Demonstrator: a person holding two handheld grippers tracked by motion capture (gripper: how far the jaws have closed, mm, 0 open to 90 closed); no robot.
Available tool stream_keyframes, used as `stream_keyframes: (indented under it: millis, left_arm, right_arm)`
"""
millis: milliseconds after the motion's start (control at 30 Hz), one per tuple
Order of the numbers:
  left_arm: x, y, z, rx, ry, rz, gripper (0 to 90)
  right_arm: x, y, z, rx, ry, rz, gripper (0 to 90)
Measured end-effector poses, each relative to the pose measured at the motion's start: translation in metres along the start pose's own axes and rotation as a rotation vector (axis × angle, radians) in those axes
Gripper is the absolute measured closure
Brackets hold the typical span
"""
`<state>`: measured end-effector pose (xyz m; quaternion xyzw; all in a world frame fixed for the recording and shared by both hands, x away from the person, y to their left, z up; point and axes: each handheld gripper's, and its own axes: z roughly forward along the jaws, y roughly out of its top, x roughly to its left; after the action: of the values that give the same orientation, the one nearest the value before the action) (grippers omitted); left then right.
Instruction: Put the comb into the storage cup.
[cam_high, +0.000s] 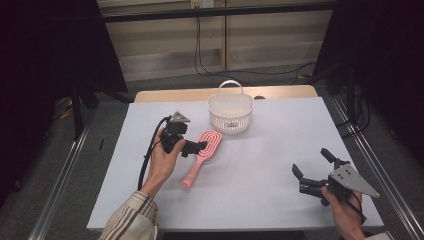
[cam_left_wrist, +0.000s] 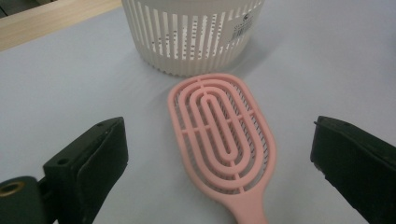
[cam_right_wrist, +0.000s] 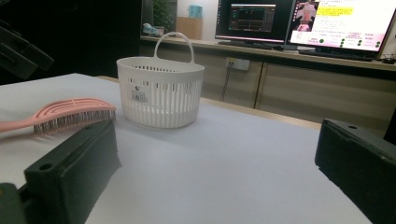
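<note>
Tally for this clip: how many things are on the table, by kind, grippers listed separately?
Hairbrush, pink: 1
Basket, white with a handle: 1
Grippers, both open: 2, left gripper and right gripper
Total: 4, on the table.

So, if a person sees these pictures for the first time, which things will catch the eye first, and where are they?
The pink hairbrush stands out most, lying bristles down near the middle of the pale table, with the open left gripper poised at its head. Just beyond it stands a white slotted basket with an upright handle. The right gripper, also open, is held near the table's right front corner.
</note>
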<state>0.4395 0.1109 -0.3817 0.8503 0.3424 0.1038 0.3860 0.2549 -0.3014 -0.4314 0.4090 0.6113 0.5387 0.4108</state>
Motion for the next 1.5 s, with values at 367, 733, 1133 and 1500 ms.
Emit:
stream_keyframes:
  millis: [367, 733, 1133, 1500]
  left_arm:
    - [-0.004, 0.008, 0.012, 0.063, 0.006, -0.009, 4.8]
    - [-0.002, 0.009, 0.026, 0.129, -0.022, -0.004, 4.8]
    - [-0.002, 0.017, 0.039, 0.218, -0.009, 0.030, 5.5]
    - [0.000, 0.021, 0.050, 0.242, -0.017, 0.007, 4.8]
  right_arm:
    - [0.000, 0.000, 0.000, 0.001, 0.003, -0.002, 0.0]
    - [0.000, 0.000, 0.000, 0.003, 0.005, -0.002, 0.0]
    - [0.000, 0.000, 0.000, 0.003, 0.005, -0.004, 0.0]
    - [0.000, 0.000, 0.000, 0.005, 0.006, -0.004, 0.0]
